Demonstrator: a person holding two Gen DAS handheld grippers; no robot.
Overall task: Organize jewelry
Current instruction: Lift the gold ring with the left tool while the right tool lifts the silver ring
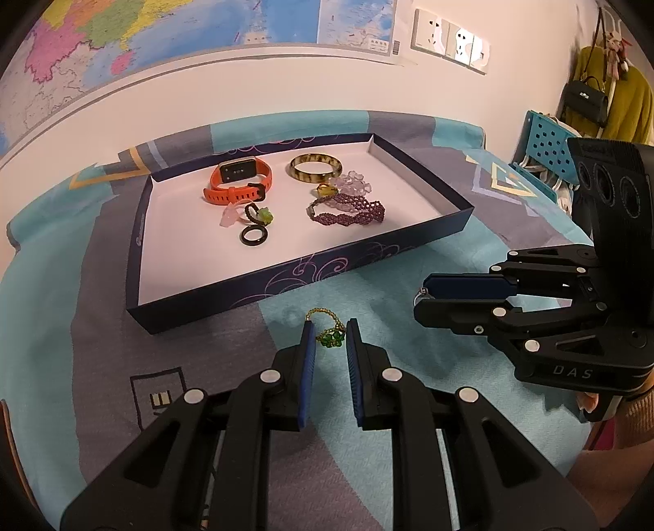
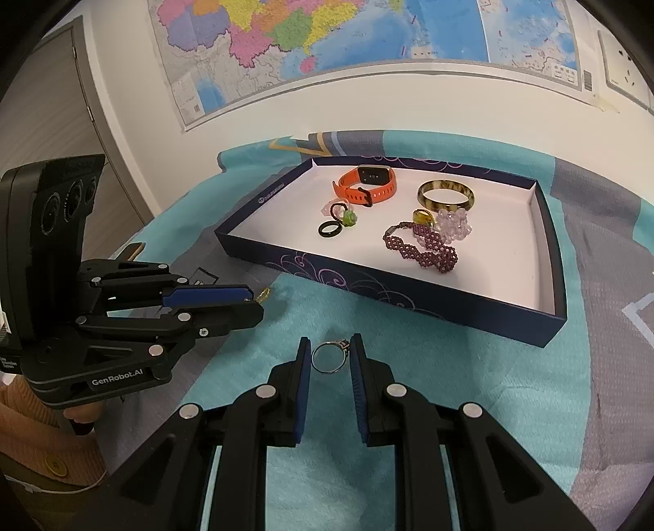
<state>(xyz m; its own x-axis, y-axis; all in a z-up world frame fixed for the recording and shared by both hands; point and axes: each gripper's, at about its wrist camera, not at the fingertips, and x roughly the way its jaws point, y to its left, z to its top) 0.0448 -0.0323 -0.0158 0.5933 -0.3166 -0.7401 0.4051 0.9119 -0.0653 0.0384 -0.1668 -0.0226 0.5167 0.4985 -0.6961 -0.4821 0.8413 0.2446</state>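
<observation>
A dark blue tray [image 1: 286, 271] [image 2: 543, 326] with a white floor holds an orange watch [image 1: 239, 179] [image 2: 368, 179], a tortoiseshell bangle [image 1: 314, 166] [image 2: 445, 194], a purple beaded bracelet [image 1: 347, 210] [image 2: 421, 249], a black ring [image 1: 253, 236] [image 2: 329, 229] and other small pieces. My left gripper [image 1: 330, 337] [image 2: 255, 300] is shut on a gold beaded ring with green beads [image 1: 329, 331]. My right gripper [image 2: 330, 355] [image 1: 421, 296] is shut on a silver ring [image 2: 329, 357], held upright. Both are in front of the tray, above the cloth.
A teal and grey patterned cloth [image 1: 368, 449] [image 2: 511, 388] covers the table. A map [image 2: 327, 45] and wall sockets [image 1: 449, 39] are on the wall behind. A blue perforated rack [image 1: 543, 143] and hanging bags stand at the far right.
</observation>
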